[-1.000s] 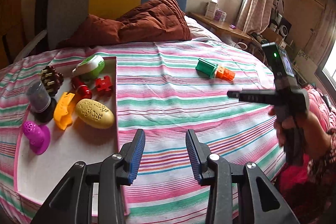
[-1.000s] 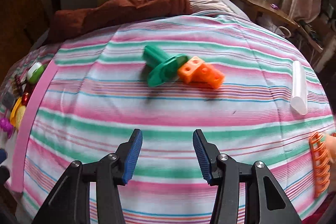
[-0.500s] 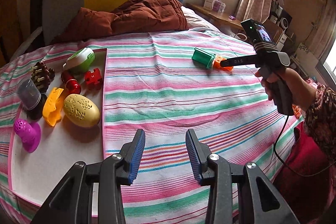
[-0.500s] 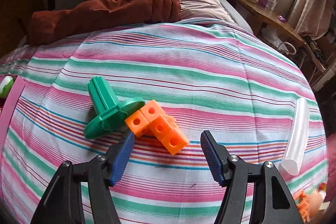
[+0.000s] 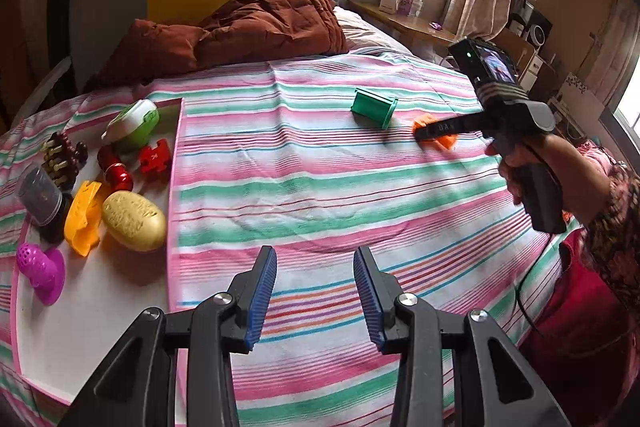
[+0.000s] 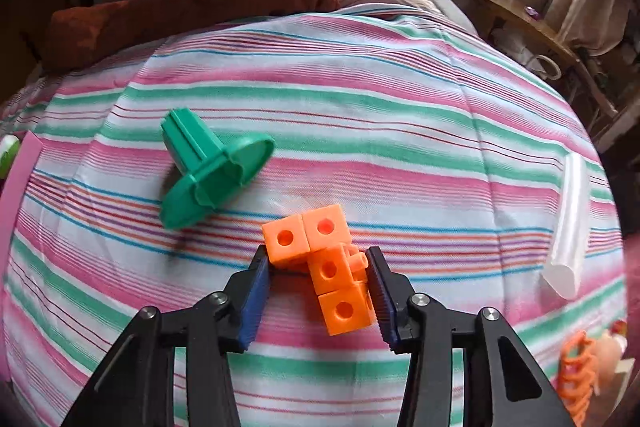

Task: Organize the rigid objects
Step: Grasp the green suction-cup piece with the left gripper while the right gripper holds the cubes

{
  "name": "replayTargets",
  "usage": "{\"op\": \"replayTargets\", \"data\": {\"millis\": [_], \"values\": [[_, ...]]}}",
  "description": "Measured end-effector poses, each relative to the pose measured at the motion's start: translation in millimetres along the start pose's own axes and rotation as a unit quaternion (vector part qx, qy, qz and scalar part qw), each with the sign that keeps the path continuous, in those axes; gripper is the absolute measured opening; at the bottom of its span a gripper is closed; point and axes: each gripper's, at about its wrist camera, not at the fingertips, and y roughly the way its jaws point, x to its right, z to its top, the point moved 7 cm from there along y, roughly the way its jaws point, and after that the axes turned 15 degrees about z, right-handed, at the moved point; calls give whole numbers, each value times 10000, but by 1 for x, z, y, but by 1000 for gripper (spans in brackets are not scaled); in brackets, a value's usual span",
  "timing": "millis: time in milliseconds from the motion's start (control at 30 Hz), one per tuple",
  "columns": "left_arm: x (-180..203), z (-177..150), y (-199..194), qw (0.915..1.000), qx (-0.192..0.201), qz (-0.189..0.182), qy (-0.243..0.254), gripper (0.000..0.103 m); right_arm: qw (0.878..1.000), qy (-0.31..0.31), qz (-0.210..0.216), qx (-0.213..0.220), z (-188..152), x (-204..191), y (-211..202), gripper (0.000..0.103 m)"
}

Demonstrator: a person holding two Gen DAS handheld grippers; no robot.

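Note:
An orange block of joined cubes (image 6: 328, 263) lies on the striped bedspread, between the fingers of my right gripper (image 6: 318, 291). The jaws are open around it, the right pad touching or nearly touching. A green plastic spool (image 6: 208, 171) lies just left of it. In the left wrist view the right gripper (image 5: 436, 129) reaches over the orange block (image 5: 440, 141), beside the green spool (image 5: 374, 107). My left gripper (image 5: 314, 291) is open and empty above the bedspread near the white board (image 5: 100, 307) holding sorted objects.
On the board lie a yellow egg-shaped case (image 5: 134, 215), an orange clip (image 5: 84, 219), a purple piece (image 5: 42, 269), a red piece (image 5: 154, 157) and a green-white box (image 5: 132, 121). A white tube (image 6: 568, 227) and an orange comb-like piece (image 6: 578, 375) lie at right. A brown quilt (image 5: 248, 27) lies behind.
My right gripper has moved forward and down over the orange block, which now sits between its fingers. The green spool has shifted apart from the block. The left gripper has stayed open.

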Motion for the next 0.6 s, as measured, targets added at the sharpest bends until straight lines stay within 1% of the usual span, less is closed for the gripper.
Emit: {"op": "replayTargets", "data": {"millis": [100, 200, 300, 433, 500, 600], "values": [[12, 10, 3, 9999, 62, -34, 74, 40, 9981, -186, -575, 73, -17, 6, -21, 47], [28, 23, 8, 9998, 138, -91, 137, 40, 9953, -348, -889, 165, -25, 11, -40, 47], [46, 40, 16, 9995, 213, -151, 197, 40, 9944, -374, -961, 243, -29, 16, -50, 47], [70, 64, 34, 9989, 267, -128, 352, 40, 9938, -388, -975, 373, -34, 23, -48, 47], [78, 76, 44, 9988, 267, -104, 385, 40, 9951, -321, -870, 347, -38, 25, -45, 47], [89, 96, 57, 9991, 289, -64, 293, 40, 9964, -218, -740, 364, -35, 29, -43, 47]]}}
